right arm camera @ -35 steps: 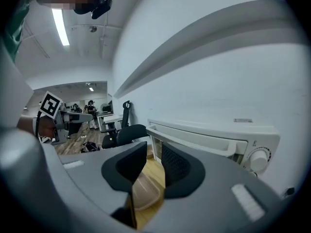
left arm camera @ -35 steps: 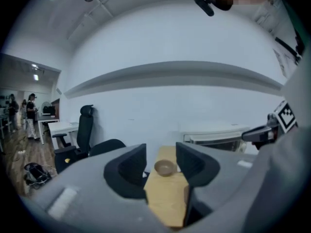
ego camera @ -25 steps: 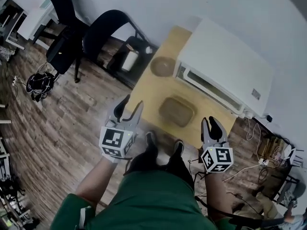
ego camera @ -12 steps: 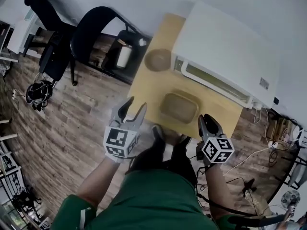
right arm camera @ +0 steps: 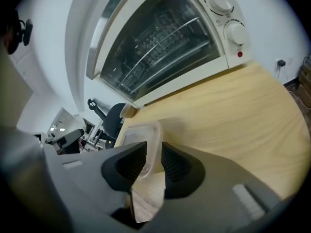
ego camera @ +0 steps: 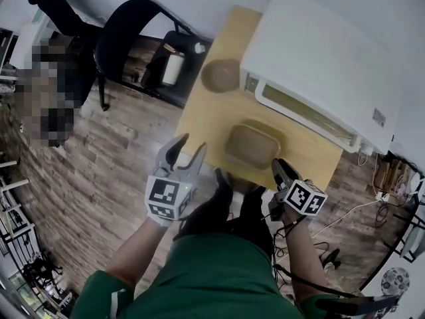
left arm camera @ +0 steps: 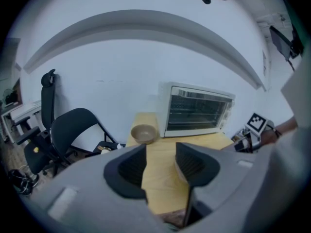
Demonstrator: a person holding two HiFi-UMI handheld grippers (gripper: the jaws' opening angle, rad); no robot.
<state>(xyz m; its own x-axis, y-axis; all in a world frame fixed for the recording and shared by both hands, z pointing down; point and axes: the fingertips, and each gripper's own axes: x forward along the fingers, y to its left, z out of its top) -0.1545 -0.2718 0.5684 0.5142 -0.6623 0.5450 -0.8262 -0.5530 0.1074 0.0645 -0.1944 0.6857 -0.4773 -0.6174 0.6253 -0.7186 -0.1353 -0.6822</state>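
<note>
Pale wooden bench (ego camera: 206,115) on plank floor (ego camera: 113,161), white oven (ego camera: 325,65) at 1 o'clock. Right claw (right arm camera: 153,149) spread astride the rim of the clear plastic tub (right arm camera: 141,130), mid-bench; left claw (left arm camera: 160,152) spread, empty, at 8 o'clock

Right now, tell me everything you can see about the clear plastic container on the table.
The clear container is a shallow, rounded-rectangular tub of see-through plastic with a thick rim, lidless and looking empty. It sits upright on the wooden table, in front of the white toaster oven, near the table's front edge. The right tongs straddle its near wall, jaws apart; whether they touch it, I cannot tell.
</note>
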